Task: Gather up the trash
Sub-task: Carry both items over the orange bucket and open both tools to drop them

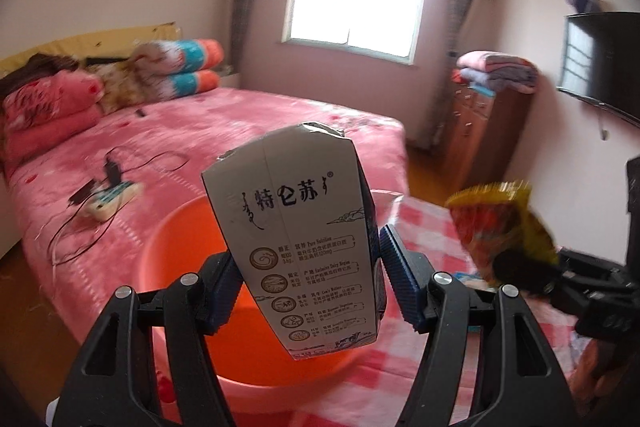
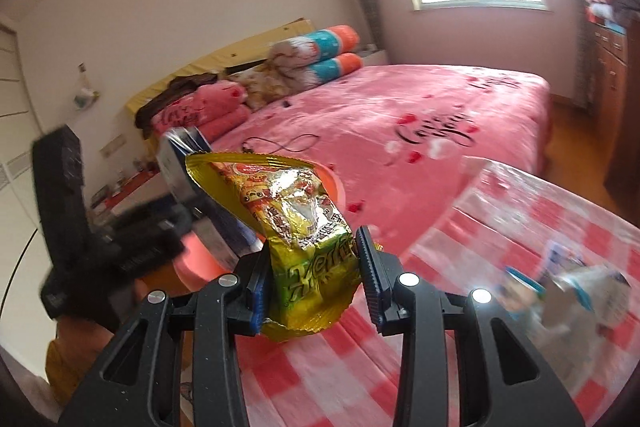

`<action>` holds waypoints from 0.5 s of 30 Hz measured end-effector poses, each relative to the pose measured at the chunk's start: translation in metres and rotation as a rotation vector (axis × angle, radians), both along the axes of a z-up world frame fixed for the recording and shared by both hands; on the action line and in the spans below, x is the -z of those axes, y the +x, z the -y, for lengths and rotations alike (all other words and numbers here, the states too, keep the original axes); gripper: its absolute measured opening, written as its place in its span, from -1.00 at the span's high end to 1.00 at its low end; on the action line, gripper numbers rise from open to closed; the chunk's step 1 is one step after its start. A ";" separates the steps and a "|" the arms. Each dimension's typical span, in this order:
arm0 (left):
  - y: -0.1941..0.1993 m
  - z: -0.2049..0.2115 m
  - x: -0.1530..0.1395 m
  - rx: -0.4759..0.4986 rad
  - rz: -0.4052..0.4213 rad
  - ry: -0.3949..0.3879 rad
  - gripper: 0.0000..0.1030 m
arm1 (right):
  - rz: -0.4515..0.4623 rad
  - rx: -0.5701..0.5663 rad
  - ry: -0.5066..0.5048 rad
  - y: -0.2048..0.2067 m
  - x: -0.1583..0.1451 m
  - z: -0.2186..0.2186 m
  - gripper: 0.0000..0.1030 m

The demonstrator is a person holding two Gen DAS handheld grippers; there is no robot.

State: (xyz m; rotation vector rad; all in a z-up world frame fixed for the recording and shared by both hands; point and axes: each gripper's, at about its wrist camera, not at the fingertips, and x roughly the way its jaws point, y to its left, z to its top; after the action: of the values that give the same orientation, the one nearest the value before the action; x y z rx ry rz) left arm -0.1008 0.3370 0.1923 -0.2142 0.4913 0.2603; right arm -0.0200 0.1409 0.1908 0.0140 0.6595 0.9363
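At the centre of the left wrist view, a milk carton (image 1: pixel 298 239) is clamped by the left gripper (image 1: pixel 308 287) above an orange basin (image 1: pixel 180 239). A snack wrapper (image 2: pixel 298 223) is pinched in the right gripper (image 2: pixel 314 279), mid-frame. Only the right view shows crumpled trash (image 2: pixel 576 291) on the checkered tablecloth (image 2: pixel 500 235), lower right.

Checked table (image 2: pixel 500 227): basin (image 1: pixel 180 227), blurred wrappers (image 2: pixel 580 287).

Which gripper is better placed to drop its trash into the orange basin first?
Left, probably. The left gripper holds the milk carton right over the orange basin. The right gripper, shut on the snack wrapper, sits beside it over the checkered cloth.
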 end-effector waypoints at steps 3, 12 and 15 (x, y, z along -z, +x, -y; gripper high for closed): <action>0.004 -0.018 0.010 -0.039 -0.031 -0.018 -0.28 | -0.004 -0.041 0.010 0.004 -0.001 -0.026 0.22; 0.004 -0.035 0.023 -0.129 -0.040 0.038 -0.77 | -0.003 -0.016 0.074 0.011 0.009 -0.047 -0.73; -0.001 -0.029 0.020 -0.145 -0.021 0.084 -0.77 | 0.028 0.057 0.107 0.010 0.012 -0.018 -0.77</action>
State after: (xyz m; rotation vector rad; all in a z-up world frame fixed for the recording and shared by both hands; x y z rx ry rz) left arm -0.1017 0.3657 0.1727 -0.1660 0.4858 0.4246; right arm -0.0104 0.1589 0.1790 0.1140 0.5804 0.9148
